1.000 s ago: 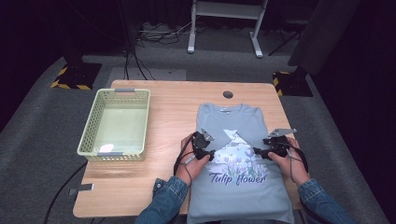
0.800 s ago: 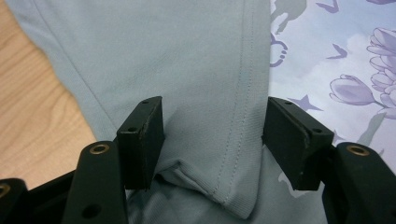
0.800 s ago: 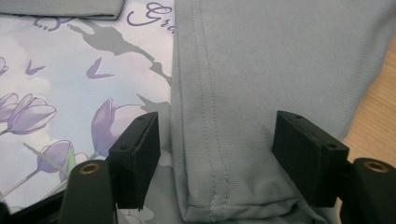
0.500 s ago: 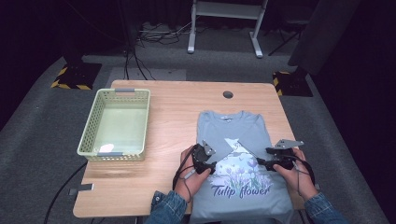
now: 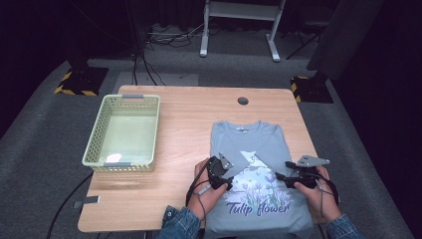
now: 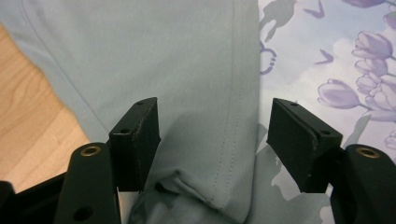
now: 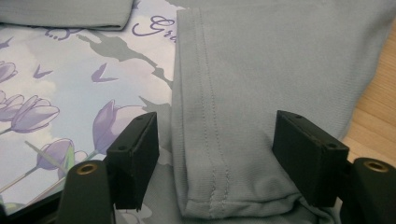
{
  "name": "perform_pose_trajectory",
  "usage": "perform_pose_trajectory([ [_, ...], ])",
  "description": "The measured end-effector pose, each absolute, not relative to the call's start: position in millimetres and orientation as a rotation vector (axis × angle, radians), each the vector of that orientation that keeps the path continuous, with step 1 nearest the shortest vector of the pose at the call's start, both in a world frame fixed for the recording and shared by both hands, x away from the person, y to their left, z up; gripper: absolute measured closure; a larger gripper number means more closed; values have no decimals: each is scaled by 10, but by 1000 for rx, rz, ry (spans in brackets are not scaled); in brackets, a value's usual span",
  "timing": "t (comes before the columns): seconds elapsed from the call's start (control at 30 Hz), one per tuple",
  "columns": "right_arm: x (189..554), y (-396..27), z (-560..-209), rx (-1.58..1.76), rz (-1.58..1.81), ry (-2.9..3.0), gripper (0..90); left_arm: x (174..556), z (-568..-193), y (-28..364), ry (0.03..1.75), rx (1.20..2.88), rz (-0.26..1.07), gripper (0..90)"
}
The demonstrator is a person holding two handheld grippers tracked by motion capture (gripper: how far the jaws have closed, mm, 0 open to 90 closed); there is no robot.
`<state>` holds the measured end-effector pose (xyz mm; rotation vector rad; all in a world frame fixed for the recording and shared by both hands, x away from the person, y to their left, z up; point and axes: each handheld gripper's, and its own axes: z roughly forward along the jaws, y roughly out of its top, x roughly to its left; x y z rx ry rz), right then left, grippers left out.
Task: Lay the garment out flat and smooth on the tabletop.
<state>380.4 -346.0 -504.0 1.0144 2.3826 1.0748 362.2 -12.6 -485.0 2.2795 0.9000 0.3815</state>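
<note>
Shirt: the pale grey-blue cotton T-shirt with a purple tulip print (image 5: 254,174) lies flat at the lower right of the frame, sleeves folded inward.
Left gripper (image 5: 225,175): jaws have just been opening, wide now, folded sleeve hem (image 6: 219,140) between them, unpinched.
Right gripper (image 5: 286,175): jaws wide, other sleeve hem (image 7: 210,154) between them, loose.
Doing it well: lift both clear without dragging the folds.
Change: both hands sit lower in the frame than a second ago.
Aside: light green plastic basket (image 5: 97,144), upper left.

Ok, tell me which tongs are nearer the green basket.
Left. The left tongs sit over the T-shirt's left folded sleeve, with bare table between them and the green basket. The right tongs are over the shirt's far side.
</note>
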Motion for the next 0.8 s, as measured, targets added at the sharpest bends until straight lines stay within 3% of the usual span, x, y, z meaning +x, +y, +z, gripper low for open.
perform_pose_trajectory([
  [0.8, 3801, -3462, -5042, 1010, 1081, 2384, 318, 3778, -4608, -330, 825, 2246, 404, 313],
])
